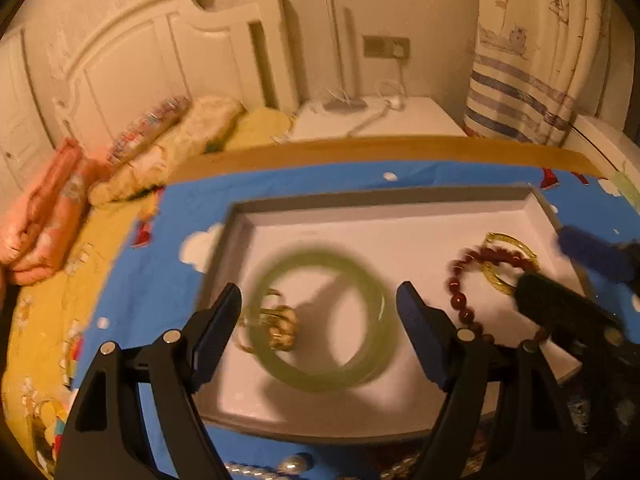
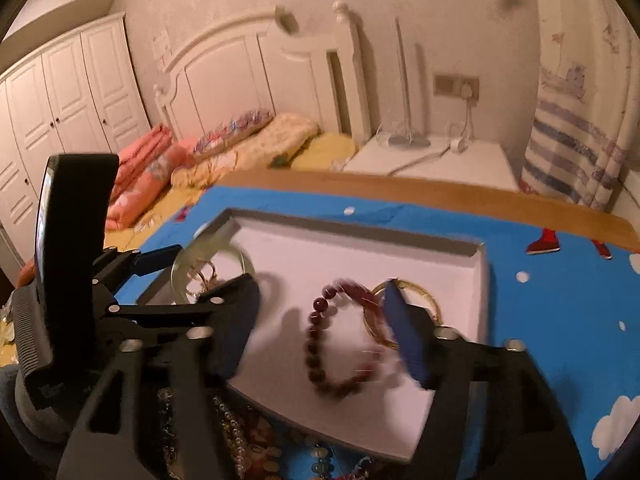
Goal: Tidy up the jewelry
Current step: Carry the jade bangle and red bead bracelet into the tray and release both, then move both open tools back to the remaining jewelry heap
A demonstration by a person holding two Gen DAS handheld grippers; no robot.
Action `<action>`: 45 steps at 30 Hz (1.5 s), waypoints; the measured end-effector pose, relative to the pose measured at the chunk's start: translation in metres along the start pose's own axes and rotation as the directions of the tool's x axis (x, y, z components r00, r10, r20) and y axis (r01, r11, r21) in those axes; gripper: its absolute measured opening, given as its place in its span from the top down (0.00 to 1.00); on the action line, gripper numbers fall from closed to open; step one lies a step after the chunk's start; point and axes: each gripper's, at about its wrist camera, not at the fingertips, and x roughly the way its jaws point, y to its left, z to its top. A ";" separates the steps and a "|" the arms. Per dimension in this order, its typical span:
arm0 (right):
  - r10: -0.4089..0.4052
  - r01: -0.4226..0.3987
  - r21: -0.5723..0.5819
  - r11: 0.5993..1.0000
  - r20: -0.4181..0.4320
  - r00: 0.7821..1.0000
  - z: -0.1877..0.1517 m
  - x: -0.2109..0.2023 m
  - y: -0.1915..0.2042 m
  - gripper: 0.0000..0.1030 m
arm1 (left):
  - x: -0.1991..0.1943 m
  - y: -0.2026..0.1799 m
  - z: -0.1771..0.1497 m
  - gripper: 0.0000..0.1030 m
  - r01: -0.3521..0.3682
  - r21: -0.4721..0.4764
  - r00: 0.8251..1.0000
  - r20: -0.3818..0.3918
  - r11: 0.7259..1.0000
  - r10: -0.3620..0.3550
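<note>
Left wrist view: left gripper [image 1: 320, 308] with jaws wide apart, poised over a shallow white tray [image 1: 240, 240] on a blue cloud-print cloth [image 1: 168, 248]. Green bangle [image 1: 320, 320], motion-blurred, between the two pads, touching neither as far as the blur allows. Small gold piece [image 1: 280, 324] inside the bangle's left edge. Further right in the tray, red bead bracelet [image 1: 464, 296] overlapping a gold bangle [image 1: 504, 264]. Right gripper [image 1: 560, 300] reaching in over that corner. Pearl strand [image 1: 256, 470] at the near edge.

Right wrist view: right gripper [image 2: 324, 328] with jaws apart, nothing pinched. Red bead bracelet [image 2: 320, 344] lying on the tray floor [image 2: 320, 256] between the pads, clear of both. Gold bangle [image 2: 416, 292] partly behind the right pad. Green bangle [image 2: 208, 252] at the tray's far left corner, beside the left gripper [image 2: 176, 264]. Heap of chains and beads [image 2: 240, 440] before the tray's near edge.
</note>
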 end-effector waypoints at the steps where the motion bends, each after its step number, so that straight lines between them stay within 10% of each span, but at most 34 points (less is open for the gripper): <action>1: -0.005 0.005 -0.004 1.000 0.006 1.000 -0.002 -0.005 0.001 0.36 | -0.004 0.001 0.000 0.23 -0.004 0.000 1.000 0.012 1.000 0.004; 22: 0.022 -0.026 0.057 0.998 0.078 0.997 -0.054 -0.093 0.021 0.25 | -0.186 0.022 -0.041 0.06 -0.108 -0.107 0.946 0.294 0.988 0.135; 45: -0.052 0.031 -0.108 0.994 -0.197 0.979 -0.080 -0.010 0.084 0.17 | -0.241 0.042 -0.071 0.05 -0.089 -0.134 0.930 0.344 0.987 0.130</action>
